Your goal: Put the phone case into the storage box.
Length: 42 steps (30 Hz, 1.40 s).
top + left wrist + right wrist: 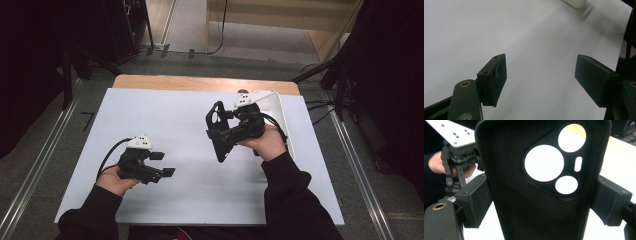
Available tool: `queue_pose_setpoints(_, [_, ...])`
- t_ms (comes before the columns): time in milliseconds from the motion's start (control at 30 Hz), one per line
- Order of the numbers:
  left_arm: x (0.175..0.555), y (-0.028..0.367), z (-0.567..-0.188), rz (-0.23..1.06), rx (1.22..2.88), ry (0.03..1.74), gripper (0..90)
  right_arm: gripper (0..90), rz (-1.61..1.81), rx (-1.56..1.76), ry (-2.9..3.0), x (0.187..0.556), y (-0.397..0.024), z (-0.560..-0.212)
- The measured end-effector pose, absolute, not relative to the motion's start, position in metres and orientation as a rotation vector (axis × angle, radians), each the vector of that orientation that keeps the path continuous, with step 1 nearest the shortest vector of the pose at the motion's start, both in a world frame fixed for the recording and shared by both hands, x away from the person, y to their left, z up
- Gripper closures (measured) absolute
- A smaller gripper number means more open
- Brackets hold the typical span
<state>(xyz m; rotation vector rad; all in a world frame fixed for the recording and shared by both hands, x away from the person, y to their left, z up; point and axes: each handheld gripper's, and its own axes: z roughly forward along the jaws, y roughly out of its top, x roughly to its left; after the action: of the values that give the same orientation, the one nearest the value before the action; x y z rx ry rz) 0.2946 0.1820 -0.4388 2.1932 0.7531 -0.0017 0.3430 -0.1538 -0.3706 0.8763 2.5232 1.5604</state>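
Item: black phone case (541, 195), soft shell with camera cut-outs, held clear above the white table (175, 195) at its right side. Right claw (218, 131) clamped across the case's two long edges, which seems to leave the open side free for the other hand. Left claw (162, 163): pads apart, nothing between them, low over the bare sheet near the front left, well apart from the case. White tray (280, 112) behind the right hand.

A lab or test room: a white-topped table (165, 120) stands on grey carpet (95, 107) between floor rails (37, 170), with dark stands (340, 75) and cables (220, 30) around.
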Motion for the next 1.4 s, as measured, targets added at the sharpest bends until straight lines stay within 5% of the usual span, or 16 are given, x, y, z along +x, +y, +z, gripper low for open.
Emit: queue_pose_setpoints(1400, [0.292, 0.205, -0.455, 0.02, 2.19, 0.811, 25.5, 11.6, 1.521, 1.166, 2.248, 0.337, -0.219, -0.339])
